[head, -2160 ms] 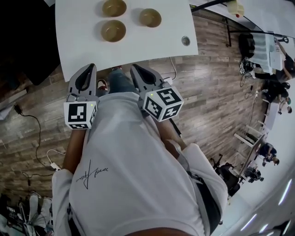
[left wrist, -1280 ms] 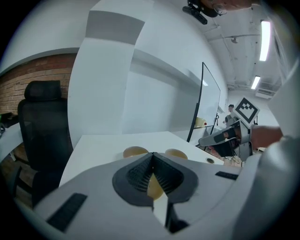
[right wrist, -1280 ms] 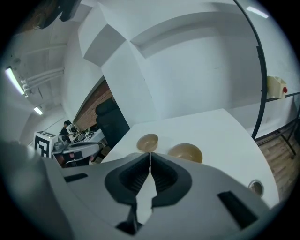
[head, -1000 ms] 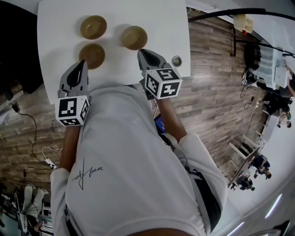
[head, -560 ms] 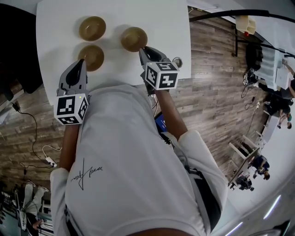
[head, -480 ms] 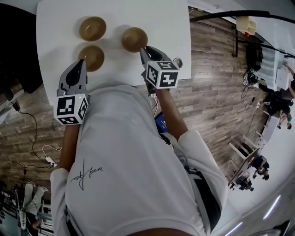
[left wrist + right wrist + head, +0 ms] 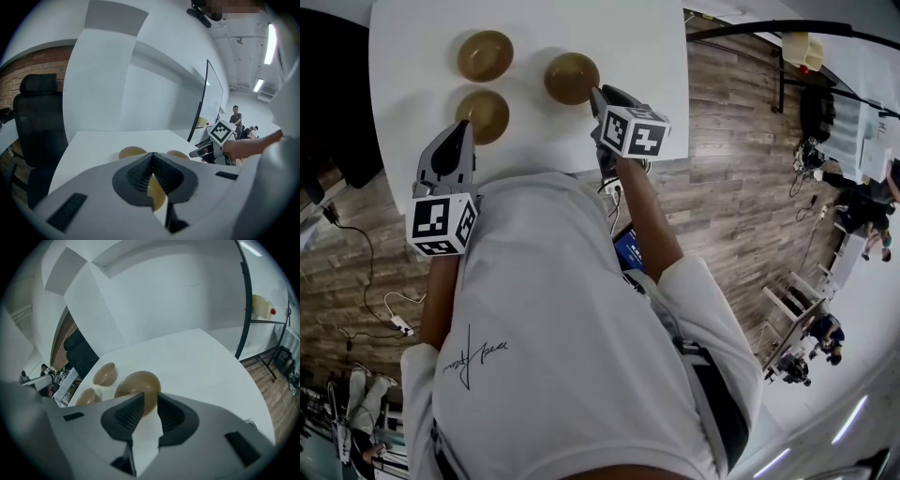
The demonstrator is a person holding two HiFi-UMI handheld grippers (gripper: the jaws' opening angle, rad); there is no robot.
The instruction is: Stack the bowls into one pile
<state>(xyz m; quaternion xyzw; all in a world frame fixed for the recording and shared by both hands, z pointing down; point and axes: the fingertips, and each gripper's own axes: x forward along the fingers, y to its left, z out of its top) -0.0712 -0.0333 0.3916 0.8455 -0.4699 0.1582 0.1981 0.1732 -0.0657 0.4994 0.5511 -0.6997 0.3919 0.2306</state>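
Three brown bowls sit on the white table (image 7: 637,37): a far-left bowl (image 7: 485,55), a near-left bowl (image 7: 482,114) and a right bowl (image 7: 572,78). My right gripper (image 7: 598,93) is at the right bowl's near-right side. In the right gripper view its jaws (image 7: 150,398) stand a narrow gap apart, with the bowl (image 7: 136,385) just beyond the tips. My left gripper (image 7: 459,128) hovers just short of the near-left bowl, at the table's front edge. It (image 7: 152,155) is shut and holds nothing, and the near-left bowl (image 7: 157,197) shows behind its pads.
A black office chair (image 7: 35,122) stands left of the table. A black stand (image 7: 243,301) rises at the table's far right corner. Cables (image 7: 375,300) lie on the wood floor to my left. People sit in the distance at the right (image 7: 853,187).
The person has stepped up to the table. My right gripper has moved forward to the right bowl's side. My left gripper has moved up close to the near-left bowl.
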